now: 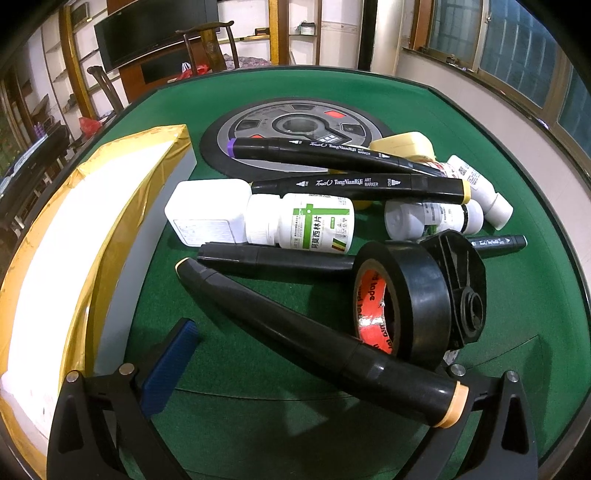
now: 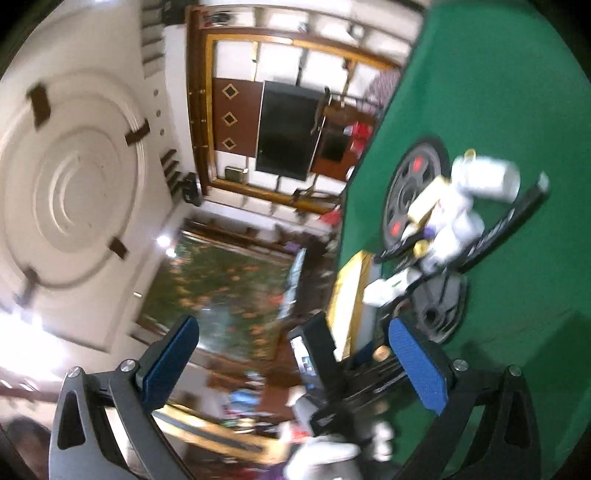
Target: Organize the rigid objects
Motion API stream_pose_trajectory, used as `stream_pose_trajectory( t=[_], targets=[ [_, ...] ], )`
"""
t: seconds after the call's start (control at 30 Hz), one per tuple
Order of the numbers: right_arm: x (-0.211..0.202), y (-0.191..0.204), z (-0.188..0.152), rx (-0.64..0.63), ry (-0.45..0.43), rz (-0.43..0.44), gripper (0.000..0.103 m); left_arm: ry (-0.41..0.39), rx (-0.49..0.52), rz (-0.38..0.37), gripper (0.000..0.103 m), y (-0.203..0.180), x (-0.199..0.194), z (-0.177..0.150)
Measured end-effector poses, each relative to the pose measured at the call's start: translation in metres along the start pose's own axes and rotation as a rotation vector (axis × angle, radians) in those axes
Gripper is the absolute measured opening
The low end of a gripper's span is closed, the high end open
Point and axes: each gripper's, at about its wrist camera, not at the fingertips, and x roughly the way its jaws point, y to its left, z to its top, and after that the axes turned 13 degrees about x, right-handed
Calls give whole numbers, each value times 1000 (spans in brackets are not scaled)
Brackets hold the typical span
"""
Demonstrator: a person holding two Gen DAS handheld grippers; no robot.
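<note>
Left gripper spread wide around a black marker, not yet gripping; right gripper wide open, empty; pile unsorted beside the empty box

Behind your green table you see a dark television at upper left, with a wooden chair in front of it. Windows fill the upper right. In the blurred right view, a round ceiling moulding, probably plaster, occupies the left.
</note>
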Motion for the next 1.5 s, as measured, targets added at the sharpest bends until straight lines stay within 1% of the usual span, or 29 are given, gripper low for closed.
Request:
stream_pose_trajectory(
  t=[0.07, 0.13, 0.23, 0.33, 0.37, 0.43, 0.63, 0.73, 0.83, 0.97, 1.0, 1.03, 1.1, 1.13, 1.17, 1.23, 1.33, 1.37, 1.4, 1.43, 1.5],
  targets=[
    [4, -7, 1, 33, 8, 10, 103, 0, 1, 0, 103, 0, 0, 0],
    [8, -13, 1, 58, 28, 40, 103, 1, 1, 1, 103, 0, 0, 0],
    [3, -9, -2, 57, 42, 80, 103, 1, -3, 3, 103, 0, 0, 0],
    [1, -8, -6, 70, 7, 118, 103, 2, -7, 5, 103, 0, -1, -1],
    [-3, -7, -7, 72, -21, 132, 103, 3, -9, 7, 103, 0, -2, -1],
    [-9, -7, -6, 50, -47, 125, 103, 4, -9, 8, 103, 0, -2, -1],
    [-9, 1, -11, 9, -22, 130, 103, 6, -17, 17, 103, -2, -3, -2],
    [0, 8, -14, -5, -26, 119, 103, 5, -22, 16, 103, -2, -4, -4],
    [12, 11, -20, -24, -5, 111, 103, 4, -22, 16, 103, -2, -4, -4],
    [24, 15, -27, -47, -60, 33, 103, 5, -22, 16, 103, -2, -4, -4],
    [30, 17, -27, -60, -30, 6, 103, 5, -22, 16, 103, -2, -4, -4],
    [31, 16, -27, -62, -28, -8, 103, 5, -22, 16, 103, -2, -4, -4],
    [23, 18, -30, -71, -120, -17, 103, 5, -22, 16, 103, -2, -4, -4],
    [19, 20, -32, -92, -167, -15, 103, 5, -22, 16, 103, -2, -4, -4],
    [17, 24, -35, -120, -196, -20, 103, 5, -22, 16, 103, -2, -4, -4],
    [25, 31, -41, -172, -173, -57, 103, 5, -22, 16, 103, -2, -4, -4],
    [42, 50, -52, -306, -108, -131, 103, 5, -22, 16, 103, -2, -4, -4],
    [44, 54, -55, -333, -97, -128, 103, 5, -22, 16, 103, -2, -4, -4],
    [46, 59, -57, -341, -71, -90, 103, 5, -22, 16, 103, -2, -4, -4],
    [46, 60, -57, -322, -68, -57, 103, 5, -22, 16, 103, -2, -4, -4],
    [41, 59, -56, -283, -95, -19, 103, 5, -22, 16, 103, -2, -4, -4]
  ],
)
